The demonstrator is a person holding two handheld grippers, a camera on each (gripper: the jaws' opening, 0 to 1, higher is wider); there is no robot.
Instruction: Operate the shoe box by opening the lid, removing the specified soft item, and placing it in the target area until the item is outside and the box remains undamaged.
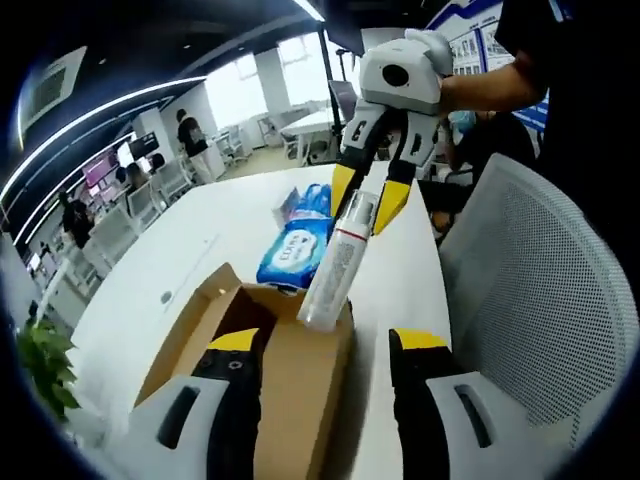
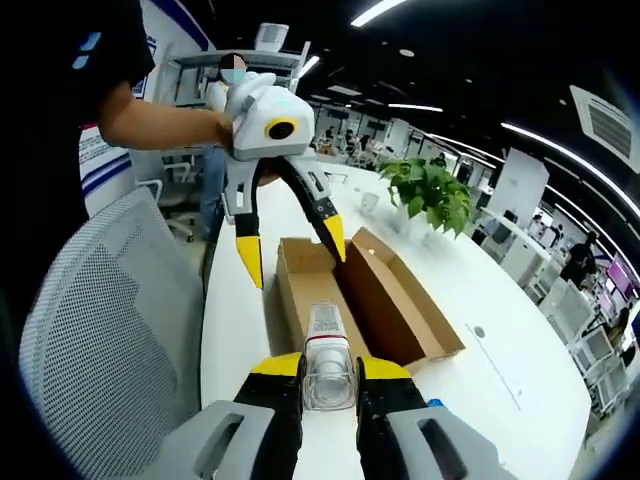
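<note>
Shoe box (image 2: 370, 300), lid open, lies ahead of the right gripper (image 2: 329, 368), clamped on a bottle (image 2: 326, 355) pointing forward; left gripper (image 2: 292, 252) spread over it.

A long white worktop (image 1: 200, 250) carries an open cardboard box (image 2: 340, 290), its flaps spread. Just beyond the box's far end in the left gripper view lies a blue wipes pack (image 1: 295, 245). At the opposite end stands a green plant (image 2: 430, 190), with a cup (image 2: 370, 202) near it.
</note>
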